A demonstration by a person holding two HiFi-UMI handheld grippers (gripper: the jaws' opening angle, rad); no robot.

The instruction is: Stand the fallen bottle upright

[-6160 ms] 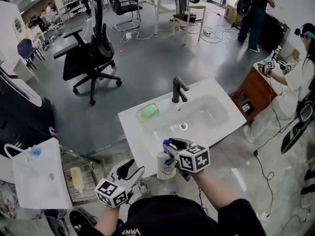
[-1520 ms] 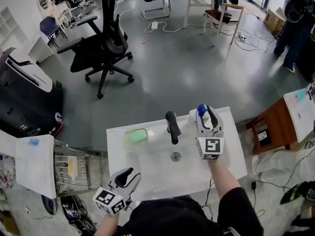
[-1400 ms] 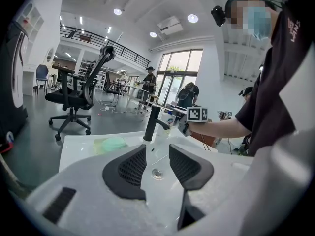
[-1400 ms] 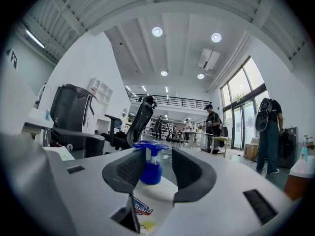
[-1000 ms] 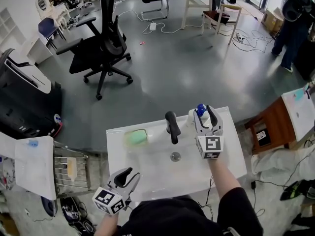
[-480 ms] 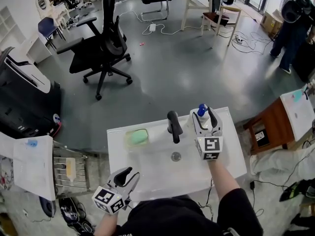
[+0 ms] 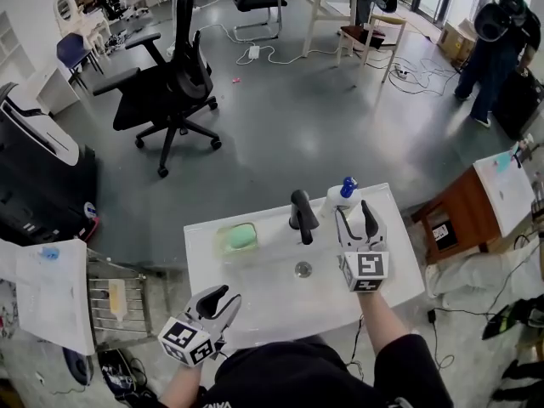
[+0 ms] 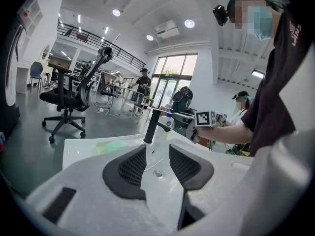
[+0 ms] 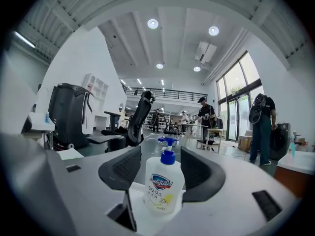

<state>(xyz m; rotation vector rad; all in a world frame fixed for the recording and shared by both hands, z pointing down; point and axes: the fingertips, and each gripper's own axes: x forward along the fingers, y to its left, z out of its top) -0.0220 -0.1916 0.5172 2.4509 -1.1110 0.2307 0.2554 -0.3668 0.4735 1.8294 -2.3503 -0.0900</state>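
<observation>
Bottle [image 7: 338, 199] stands upright at the far right of the white sink top [image 7: 272, 309], beside the faucet [image 7: 300, 216]. Right gripper [image 7: 355, 214] has its jaws spread wide with the pads clear of the bottle, so it should back straight off toward the near edge, with no sideways brush. Left gripper [image 7: 219, 299] has its jaws apart and empty at the near left. Beyond are a grey floor and an office chair [image 7: 170, 92].

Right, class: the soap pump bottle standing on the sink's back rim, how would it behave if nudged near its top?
The bottle is tall on a small base, so it would probably tip rather than slide. Its glossy plastic could slip in a grip. On the sink's narrow rim, a topple might drop it into the basin.
</observation>
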